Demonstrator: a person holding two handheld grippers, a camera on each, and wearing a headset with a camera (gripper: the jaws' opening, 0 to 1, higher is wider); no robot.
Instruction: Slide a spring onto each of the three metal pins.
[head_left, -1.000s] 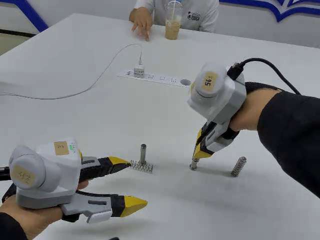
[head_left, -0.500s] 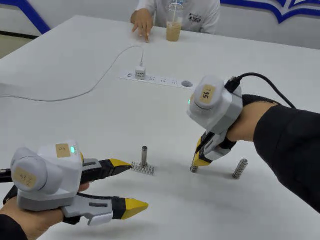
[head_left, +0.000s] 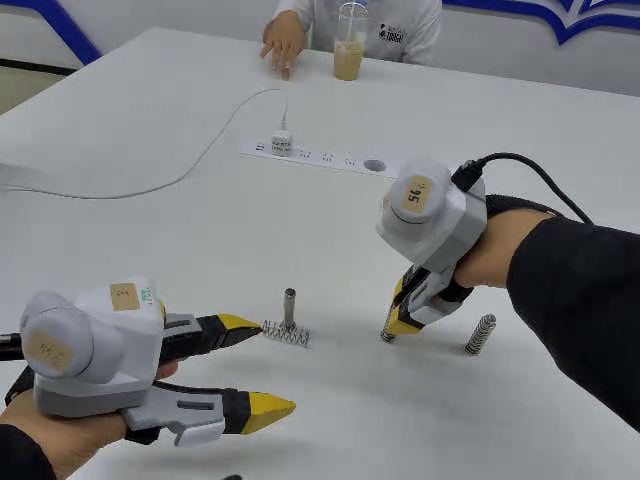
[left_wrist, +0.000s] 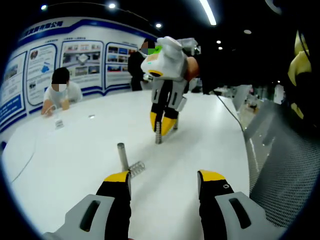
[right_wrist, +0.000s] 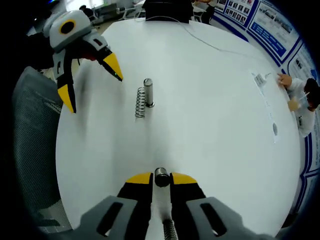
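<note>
Gaping nearest, the left gripper (head_left: 270, 368) holds nothing above bare white table (head_left: 150, 230). Just beyond, one metal pin (head_left: 289, 307) stands upright, a spring (head_left: 286, 333) lying flat against its foot. Rightward, the right gripper (head_left: 390, 330) clamps a second pin (right_wrist: 161, 177); another spring (head_left: 480, 334) lies slantwise nearby. Farther off sit a power strip (head_left: 325, 158), then a drink cup (head_left: 348, 48) at the edge.

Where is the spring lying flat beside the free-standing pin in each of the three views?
Head view: spring lies low centre, at the foot of the upright pin.
Left gripper view: spring just above the picture-left jaw tip, right of the pin.
Right gripper view: spring upper centre, left of the pin.
Shared landmark: that upright pin.
</note>
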